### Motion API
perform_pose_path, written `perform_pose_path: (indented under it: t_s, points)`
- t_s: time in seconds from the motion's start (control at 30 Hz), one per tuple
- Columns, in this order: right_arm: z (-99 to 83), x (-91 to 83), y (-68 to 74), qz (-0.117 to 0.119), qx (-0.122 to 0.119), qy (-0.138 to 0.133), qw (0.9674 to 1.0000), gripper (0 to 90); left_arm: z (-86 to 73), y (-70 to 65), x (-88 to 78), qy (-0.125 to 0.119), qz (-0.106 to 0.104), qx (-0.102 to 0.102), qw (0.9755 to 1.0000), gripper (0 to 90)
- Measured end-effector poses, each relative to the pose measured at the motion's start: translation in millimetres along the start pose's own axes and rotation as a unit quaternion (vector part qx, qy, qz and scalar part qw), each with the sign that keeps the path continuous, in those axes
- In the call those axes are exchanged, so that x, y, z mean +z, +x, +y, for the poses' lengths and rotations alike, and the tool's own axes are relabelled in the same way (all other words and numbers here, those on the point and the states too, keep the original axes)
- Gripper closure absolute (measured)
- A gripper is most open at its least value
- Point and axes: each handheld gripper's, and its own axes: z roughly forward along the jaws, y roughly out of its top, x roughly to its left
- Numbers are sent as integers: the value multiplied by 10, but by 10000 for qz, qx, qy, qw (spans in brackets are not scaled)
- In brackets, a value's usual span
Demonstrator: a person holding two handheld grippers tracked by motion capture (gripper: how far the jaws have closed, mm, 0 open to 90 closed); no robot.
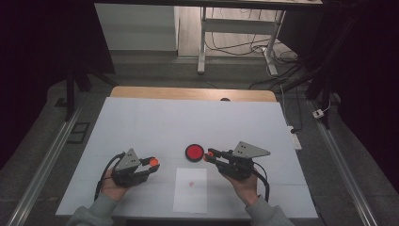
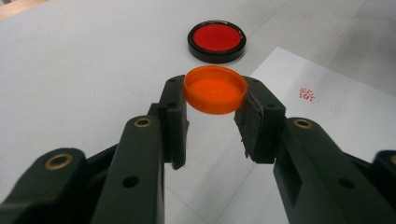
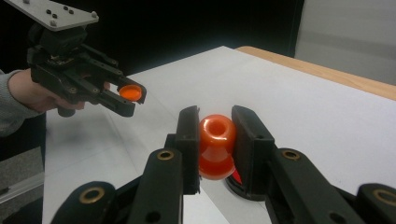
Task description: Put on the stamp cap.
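Observation:
My left gripper (image 1: 151,163) is shut on an orange cap (image 2: 215,88), held hollow side up between its pads above the white table; the same cap (image 3: 130,92) and gripper (image 3: 130,95) appear at the upper left of the right gripper view. My right gripper (image 1: 208,155) is shut on a glossy orange stamp handle (image 3: 216,145), gripped at its waist, round top toward the camera. Just below and behind it sits a black ink pad with a red centre (image 1: 194,152), also ahead of the cap (image 2: 216,39). A white paper sheet (image 1: 190,189) bears a small red stamp mark (image 2: 306,94).
The white table cover (image 1: 141,127) spreads over a wooden table whose far edge (image 1: 193,92) is bare. Beyond stand desk legs with cables (image 1: 235,44). A white power strip (image 1: 295,140) lies off the right edge. Metal rails (image 1: 47,160) run along the floor.

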Motion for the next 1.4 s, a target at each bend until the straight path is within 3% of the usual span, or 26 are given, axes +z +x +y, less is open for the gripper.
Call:
perform_pose_path:
  t_s: [0.8,1.4]
  points:
    - [-4,9,2,21,10,1,10000,725,246,-101,240,1,-213,236,9995,638]
    - [-4,16,5,37,14,4,10000,725,387,-258,471,90,-464,432,9979,638]
